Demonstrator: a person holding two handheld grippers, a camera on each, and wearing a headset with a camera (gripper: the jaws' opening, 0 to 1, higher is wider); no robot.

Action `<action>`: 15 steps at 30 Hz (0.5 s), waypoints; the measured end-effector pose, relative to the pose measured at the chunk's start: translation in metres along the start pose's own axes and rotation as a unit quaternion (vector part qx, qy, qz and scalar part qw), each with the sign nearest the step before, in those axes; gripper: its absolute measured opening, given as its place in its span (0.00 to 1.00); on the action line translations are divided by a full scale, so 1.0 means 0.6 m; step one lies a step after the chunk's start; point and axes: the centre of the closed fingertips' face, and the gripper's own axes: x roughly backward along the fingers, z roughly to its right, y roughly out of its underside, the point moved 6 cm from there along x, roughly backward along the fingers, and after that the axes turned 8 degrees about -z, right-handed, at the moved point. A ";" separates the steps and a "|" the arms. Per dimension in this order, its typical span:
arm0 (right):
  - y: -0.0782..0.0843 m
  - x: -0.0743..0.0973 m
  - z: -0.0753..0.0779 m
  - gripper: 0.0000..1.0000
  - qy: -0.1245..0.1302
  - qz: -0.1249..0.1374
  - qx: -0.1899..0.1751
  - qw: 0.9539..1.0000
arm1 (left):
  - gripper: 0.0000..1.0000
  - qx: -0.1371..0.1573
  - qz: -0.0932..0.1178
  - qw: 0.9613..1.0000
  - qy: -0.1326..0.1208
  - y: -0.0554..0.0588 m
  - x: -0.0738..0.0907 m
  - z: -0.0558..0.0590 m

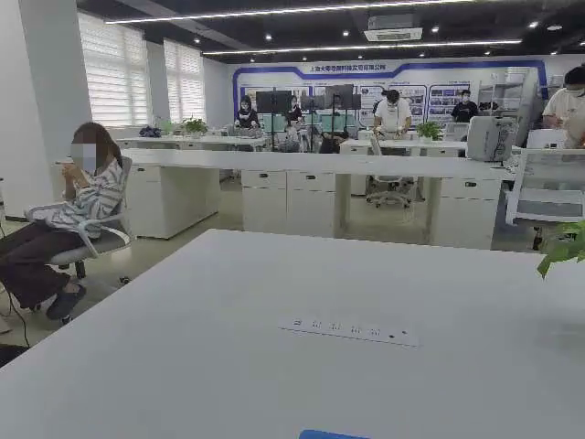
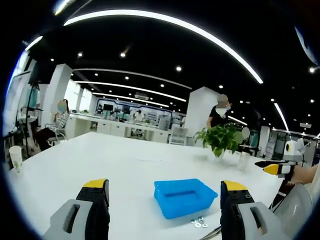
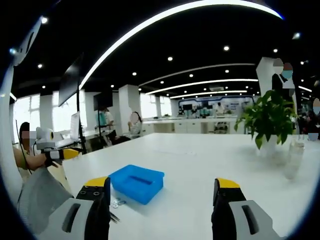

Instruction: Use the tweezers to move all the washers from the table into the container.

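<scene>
Left gripper view, nearest first: the left gripper (image 2: 164, 186) holds its two yellow-tipped jaws wide apart with nothing between them, low over the white table (image 2: 100, 160). Just past the jaws, at about 5 o'clock, a small cluster of washers (image 2: 199, 221) lies flat on the tabletop. It sits right beside the near corner of the blue container (image 2: 182, 197), which stands open-topped near 6 o'clock. Whether any washer touches its wall I cannot tell. A slim metal tip (image 2: 214, 232) shows by the right-hand jaw, too little of it to identify. Farther out, a paper cup (image 2: 16, 158) stands at 9 o'clock by the table's edge and a potted plant (image 2: 220, 138) at 2 o'clock.

Right gripper view: the right gripper (image 3: 162, 183) is likewise spread wide and empty. The washers lie at 7 o'clock, just beside the container's near edge, and the container itself sits a little beyond them. The left gripper shows at 9 o'clock, well apart from the container. The plant stands at 2 o'clock, with a clear bottle (image 3: 294, 157) near it at 3 o'clock.

Head view: a blue edge (image 1: 334, 434) peeks in at 6 o'clock, a slotted plate (image 1: 347, 331) lies flush in the table farther on, and a seated person (image 1: 78, 206) is at 9 o'clock beyond the table.
</scene>
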 end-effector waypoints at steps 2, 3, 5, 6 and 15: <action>0.000 0.000 -0.001 0.82 -0.002 0.001 -0.001 1.000 | 0.94 0.000 -0.002 1.000 0.001 0.001 0.000 0.001; -0.001 0.000 -0.002 0.82 -0.004 0.001 -0.001 1.000 | 0.94 -0.001 -0.002 1.000 0.001 0.001 0.000 0.001; 0.000 -0.001 -0.003 0.82 -0.004 -0.005 0.004 1.000 | 0.94 -0.002 -0.003 1.000 0.001 0.001 0.000 0.001; 0.001 -0.002 -0.004 0.82 -0.005 -0.007 0.006 1.000 | 0.94 -0.001 -0.004 1.000 0.002 0.001 0.000 0.001; 0.000 -0.001 -0.006 0.82 -0.006 -0.007 0.006 1.000 | 0.93 -0.005 -0.011 1.000 0.005 0.004 -0.001 0.002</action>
